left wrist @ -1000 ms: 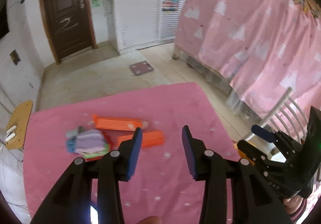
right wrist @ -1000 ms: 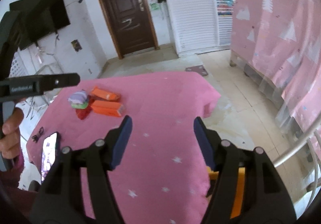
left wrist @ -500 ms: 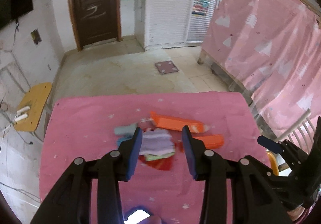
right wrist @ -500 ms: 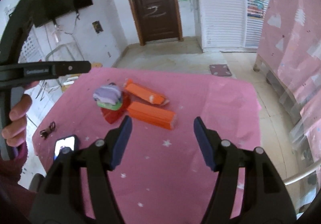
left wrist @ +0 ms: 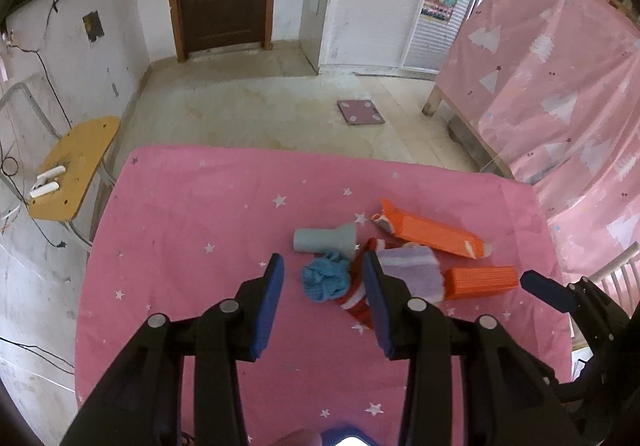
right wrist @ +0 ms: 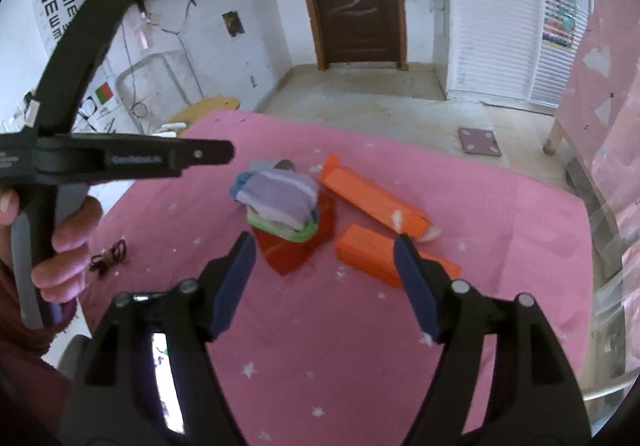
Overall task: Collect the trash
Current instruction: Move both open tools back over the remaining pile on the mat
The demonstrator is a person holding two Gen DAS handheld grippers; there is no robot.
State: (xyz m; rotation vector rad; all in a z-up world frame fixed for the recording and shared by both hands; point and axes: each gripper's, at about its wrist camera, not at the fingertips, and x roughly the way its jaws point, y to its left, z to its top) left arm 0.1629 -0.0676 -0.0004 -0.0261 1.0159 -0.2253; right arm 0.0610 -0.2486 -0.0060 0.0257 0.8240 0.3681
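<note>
On the pink star-printed tabletop (left wrist: 200,214) lay a heap of trash: two orange cardboard boxes (left wrist: 434,232), a grey paper tube (left wrist: 324,239) and a blue yarn ball (left wrist: 325,280). The left tool (left wrist: 322,298) hung narrowly parted and empty above the ball. The right tool (right wrist: 324,278), jaws just widened, hovered empty near the red carton (right wrist: 294,254).

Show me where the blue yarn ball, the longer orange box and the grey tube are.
blue yarn ball (left wrist: 325,280), left wrist view, its middle.
longer orange box (left wrist: 432,232), left wrist view, top face.
grey tube (left wrist: 320,239), left wrist view, its side.
</note>
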